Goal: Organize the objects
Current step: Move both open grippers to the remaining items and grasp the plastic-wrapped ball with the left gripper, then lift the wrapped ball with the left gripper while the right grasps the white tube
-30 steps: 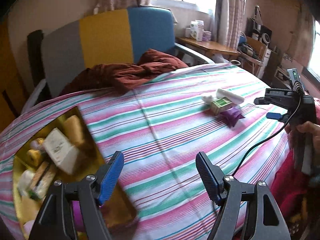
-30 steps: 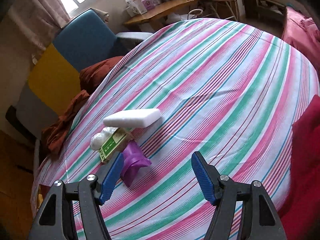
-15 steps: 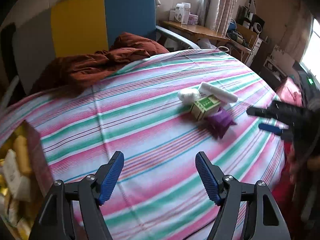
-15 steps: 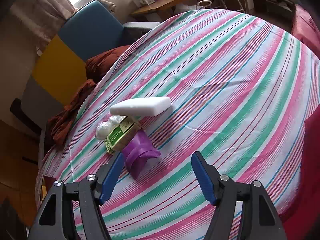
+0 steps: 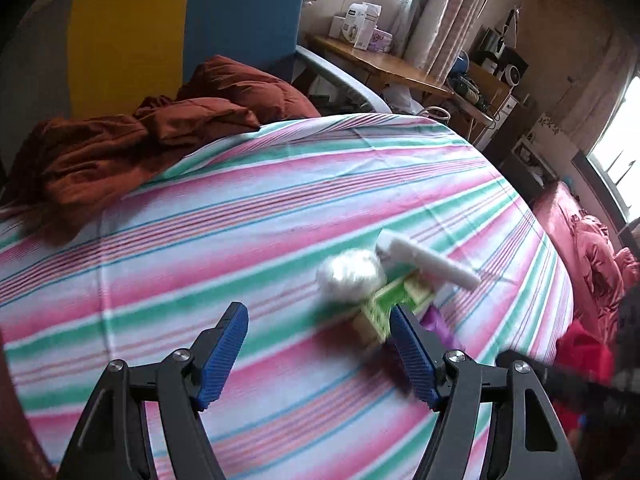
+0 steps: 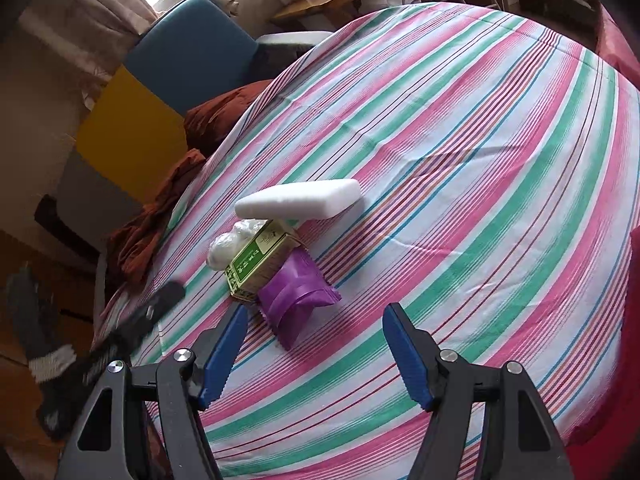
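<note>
Both tongs stood open and held nothing. The right tongs [image 6: 314, 350] hung just short of the purple packet [image 6: 298, 298], nearest of a small cluster on the striped bed cover [image 6: 480, 160]. The green box [image 6: 260, 260] touched it behind, with a white wrapped ball [image 6: 224, 248] beside; the white foam block [image 6: 298, 200] leaned on the box. The left tongs [image 5: 318, 354] faced that cluster, blurred, apparently positioned for a pickup.

A purple packet [image 6: 296, 300] and green box [image 6: 260, 260] lie on the pink-green striped sheet [image 6: 480, 160].
</note>
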`<state>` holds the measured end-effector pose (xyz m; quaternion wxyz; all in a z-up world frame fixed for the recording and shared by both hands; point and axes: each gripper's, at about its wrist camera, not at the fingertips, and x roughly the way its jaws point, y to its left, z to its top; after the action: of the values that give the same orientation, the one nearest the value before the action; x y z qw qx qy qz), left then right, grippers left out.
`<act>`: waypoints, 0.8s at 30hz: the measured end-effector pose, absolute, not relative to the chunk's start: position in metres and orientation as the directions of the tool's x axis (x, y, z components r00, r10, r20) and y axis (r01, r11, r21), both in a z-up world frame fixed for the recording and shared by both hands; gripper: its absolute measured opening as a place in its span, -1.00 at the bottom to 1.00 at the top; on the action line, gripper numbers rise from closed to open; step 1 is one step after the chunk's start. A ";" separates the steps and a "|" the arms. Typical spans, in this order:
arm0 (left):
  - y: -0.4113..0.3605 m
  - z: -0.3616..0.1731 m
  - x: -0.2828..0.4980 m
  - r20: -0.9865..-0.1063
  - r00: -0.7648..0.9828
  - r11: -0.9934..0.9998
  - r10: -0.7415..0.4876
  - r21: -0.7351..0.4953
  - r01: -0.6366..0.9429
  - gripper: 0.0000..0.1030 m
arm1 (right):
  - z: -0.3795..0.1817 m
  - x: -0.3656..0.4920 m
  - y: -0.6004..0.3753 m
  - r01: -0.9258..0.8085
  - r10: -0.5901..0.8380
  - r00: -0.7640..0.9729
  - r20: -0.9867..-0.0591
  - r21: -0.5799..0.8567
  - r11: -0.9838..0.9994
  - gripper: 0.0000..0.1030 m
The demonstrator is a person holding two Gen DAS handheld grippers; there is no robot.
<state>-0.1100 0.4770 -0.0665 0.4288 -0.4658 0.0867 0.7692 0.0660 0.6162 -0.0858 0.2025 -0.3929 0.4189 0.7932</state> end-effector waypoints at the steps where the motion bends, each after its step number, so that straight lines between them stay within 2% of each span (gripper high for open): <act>1: 0.483 -0.067 -0.113 -0.791 -0.196 -0.616 0.580 -0.268 -0.740 0.43 | -0.086 0.065 0.616 -0.647 -0.015 -0.610 -0.792 0.508 -0.569 0.38; 9: 0.525 -0.087 -0.123 -0.808 -0.169 -0.588 0.565 -0.250 -0.769 0.44 | -0.089 0.064 0.614 -0.642 -0.036 -0.606 -0.795 0.515 -0.568 0.38; 12: 0.536 -0.102 -0.128 -0.831 -0.142 -0.588 0.537 -0.248 -0.770 0.36 | -0.090 0.064 0.613 -0.642 -0.041 -0.602 -0.797 0.514 -0.569 0.38; 13: 0.538 -0.106 -0.129 -0.835 -0.129 -0.588 0.535 -0.258 -0.766 0.32 | -0.091 0.063 0.613 -0.642 -0.042 -0.601 -0.798 0.513 -0.569 0.38; 15: 0.539 -0.110 -0.131 -0.829 -0.098 -0.574 0.551 -0.292 -0.765 0.09 | -0.091 0.063 0.613 -0.644 -0.043 -0.598 -0.800 0.512 -0.569 0.38; 16: 0.538 -0.110 -0.130 -0.825 -0.096 -0.569 0.557 -0.294 -0.768 -0.12 | -0.091 0.063 0.613 -0.645 -0.043 -0.596 -0.802 0.510 -0.570 0.38; 20: 0.524 -0.109 -0.130 -0.823 -0.115 -0.580 0.557 -0.285 -0.763 -0.25 | -0.092 0.062 0.613 -0.648 -0.041 -0.591 -0.806 0.504 -0.570 0.38; 24: 0.495 -0.112 -0.128 -0.835 -0.165 -0.618 0.525 -0.240 -0.749 -0.29 | -0.093 0.063 0.613 -0.657 -0.037 -0.581 -0.813 0.496 -0.567 0.38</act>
<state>-0.1276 0.4952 -0.1120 0.4219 -0.4892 0.1145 0.7547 0.0634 0.6130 -0.0931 0.1980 -0.4125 0.4208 0.7833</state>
